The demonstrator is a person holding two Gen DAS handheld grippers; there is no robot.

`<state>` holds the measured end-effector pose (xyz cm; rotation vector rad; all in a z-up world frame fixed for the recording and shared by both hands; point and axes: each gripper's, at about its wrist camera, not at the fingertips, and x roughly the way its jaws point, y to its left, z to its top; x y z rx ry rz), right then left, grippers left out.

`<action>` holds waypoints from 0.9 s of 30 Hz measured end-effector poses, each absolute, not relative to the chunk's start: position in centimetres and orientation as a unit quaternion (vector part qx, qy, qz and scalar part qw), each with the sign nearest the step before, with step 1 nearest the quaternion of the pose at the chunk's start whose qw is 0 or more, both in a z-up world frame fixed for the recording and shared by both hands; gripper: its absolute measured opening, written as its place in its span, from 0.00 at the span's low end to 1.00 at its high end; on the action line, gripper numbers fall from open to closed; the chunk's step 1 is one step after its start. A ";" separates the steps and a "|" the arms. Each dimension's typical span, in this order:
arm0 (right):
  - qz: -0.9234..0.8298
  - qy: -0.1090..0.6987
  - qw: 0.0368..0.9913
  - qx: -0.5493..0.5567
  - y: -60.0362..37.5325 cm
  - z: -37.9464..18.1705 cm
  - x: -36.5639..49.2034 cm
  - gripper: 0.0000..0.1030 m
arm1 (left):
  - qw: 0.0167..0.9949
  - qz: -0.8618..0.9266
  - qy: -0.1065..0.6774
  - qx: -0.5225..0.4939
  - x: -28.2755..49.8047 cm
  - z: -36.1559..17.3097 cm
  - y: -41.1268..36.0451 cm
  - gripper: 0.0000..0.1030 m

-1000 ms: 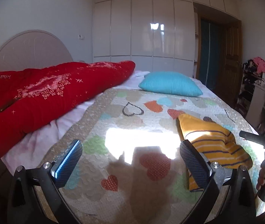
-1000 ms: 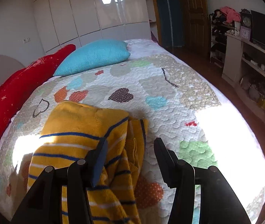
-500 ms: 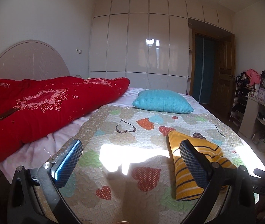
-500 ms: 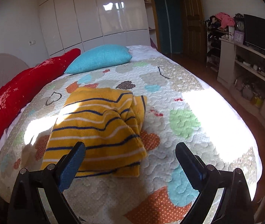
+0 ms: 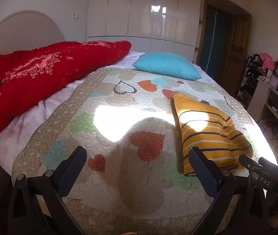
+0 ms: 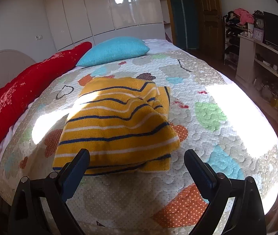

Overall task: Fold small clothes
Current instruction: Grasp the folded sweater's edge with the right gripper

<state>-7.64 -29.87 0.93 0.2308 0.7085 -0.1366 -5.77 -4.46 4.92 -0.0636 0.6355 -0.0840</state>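
A yellow knit sweater [image 6: 117, 125] with navy and white stripes lies folded on the heart-patterned quilt [image 6: 213, 117]. In the left wrist view the sweater [image 5: 207, 131] lies to the right. My right gripper [image 6: 137, 168] is open and empty, just in front of the sweater's near edge, not touching it. My left gripper [image 5: 135, 166] is open and empty over bare quilt [image 5: 119, 117], left of the sweater. Part of the right gripper tool [image 5: 264, 172] shows at the right edge of the left wrist view.
A red duvet [image 5: 41, 76] lies along the left of the bed. A turquoise pillow [image 5: 166, 65] sits at the far end. Shelves with clutter [image 6: 266, 58] stand to the right. White wardrobes [image 5: 142, 13] line the far wall.
Both grippers have pulled back from the sweater toward the near edge of the bed. The right gripper's jaws have opened wide. The sweater stays folded on the quilt.
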 end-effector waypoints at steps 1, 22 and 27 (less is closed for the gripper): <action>-0.066 0.347 0.929 0.109 -29.7 0.8 -7.6 0.96 | 0.946 -0.039 0.320 -0.029 -5.7 4.6 -4.6 1.00; -0.075 0.396 0.910 0.100 -32.9 -2.6 -0.2 0.78 | 0.928 -0.042 0.370 0.006 -4.6 2.5 -5.5 1.00; -0.109 0.378 0.909 0.133 -35.0 -1.0 -1.9 0.79 | 0.921 -0.045 0.386 -0.004 -4.1 1.6 -5.1 1.00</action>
